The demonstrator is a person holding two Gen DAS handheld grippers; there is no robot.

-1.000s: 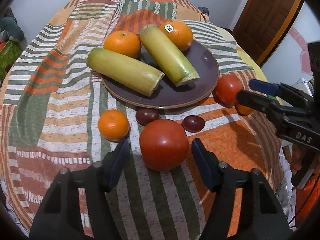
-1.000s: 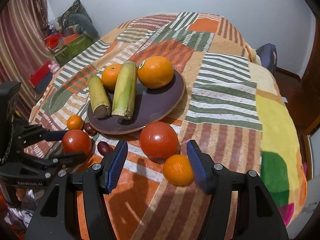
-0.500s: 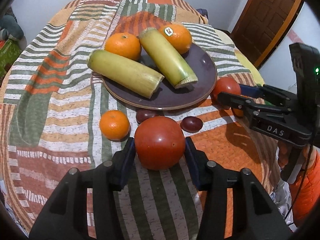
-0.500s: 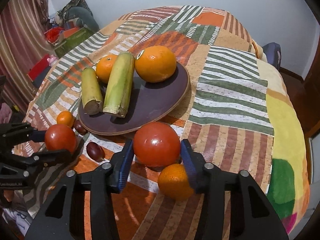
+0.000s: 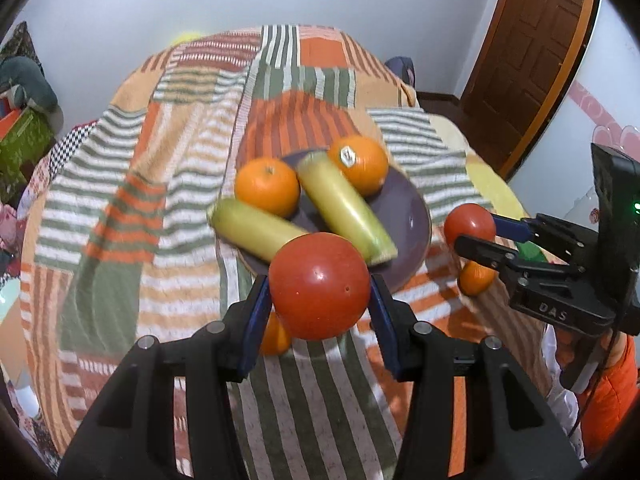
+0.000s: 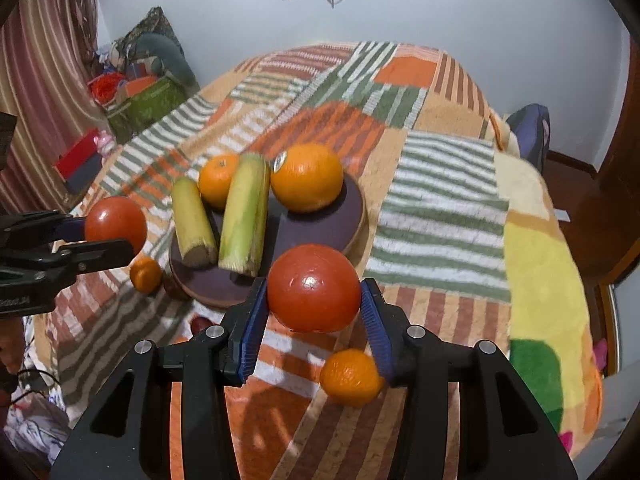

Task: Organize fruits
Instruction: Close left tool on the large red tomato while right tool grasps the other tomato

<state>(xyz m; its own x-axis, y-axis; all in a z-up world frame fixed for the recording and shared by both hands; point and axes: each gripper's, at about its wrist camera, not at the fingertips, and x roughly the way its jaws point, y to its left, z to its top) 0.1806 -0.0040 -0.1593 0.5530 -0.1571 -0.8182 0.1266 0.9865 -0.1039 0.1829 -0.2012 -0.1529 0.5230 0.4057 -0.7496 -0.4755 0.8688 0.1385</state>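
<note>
Left wrist view: both tongs, left tongs and right tongs, have clamped tomatoes and lifted them off the bed, plate-bound probably.

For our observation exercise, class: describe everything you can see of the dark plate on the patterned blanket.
The plate is round, shallow and dark purple-brown with a paler, wood-coloured edge; its surface looks smooth and slightly glossy. It lies flat on the striped patchwork blanket. On it rest two oranges, one with a sticker and a smaller one, and two yellow-green stalk pieces, the shorter one overhanging the rim. Neither pair of jaws touches it.
</note>
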